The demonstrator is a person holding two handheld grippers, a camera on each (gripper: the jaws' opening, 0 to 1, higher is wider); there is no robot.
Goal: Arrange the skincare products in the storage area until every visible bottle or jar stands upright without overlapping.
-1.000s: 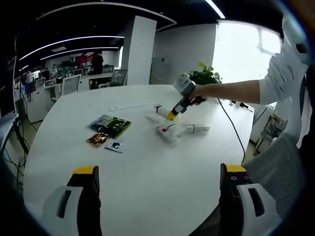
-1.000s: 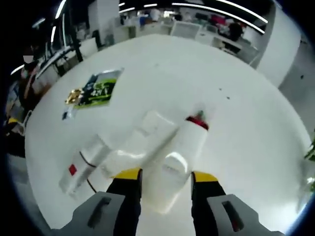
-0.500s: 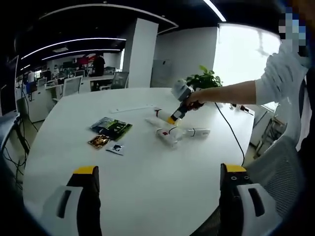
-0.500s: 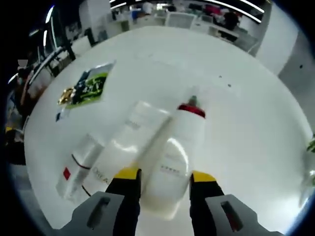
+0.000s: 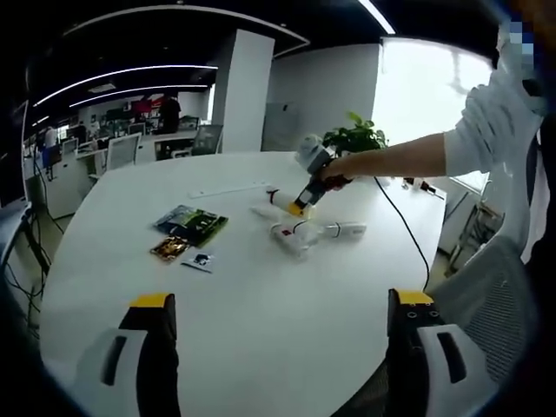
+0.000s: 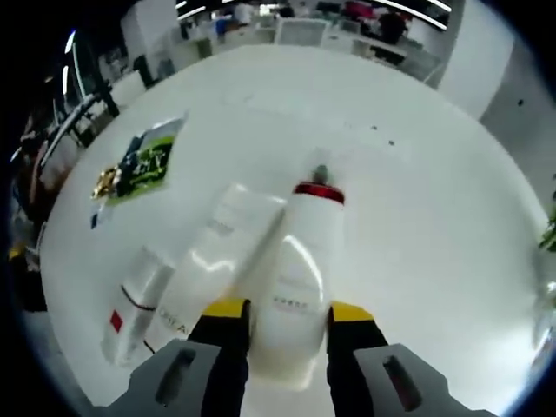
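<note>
The white round worktop [image 5: 261, 287] carries everything. In the right gripper view the whole scene has slid since a second ago, because the camera moved; the white bottle [image 6: 300, 287] with its red neck band now runs more nearly straight up the picture, cap away from the camera. The right hand-held gripper [image 6: 282, 317] is closed on its base, yellow tips on either side. Just beside it lies a white tube [image 6: 208, 274], flat end pointing away, with grey lettering too blurred to read. Next lies a smaller tube [image 6: 130, 304] with a red square mark. Green packets [image 6: 143, 165] lie well apart. The left hand-held gripper [image 5: 278, 313] is spread wide, holding nothing.
</note>
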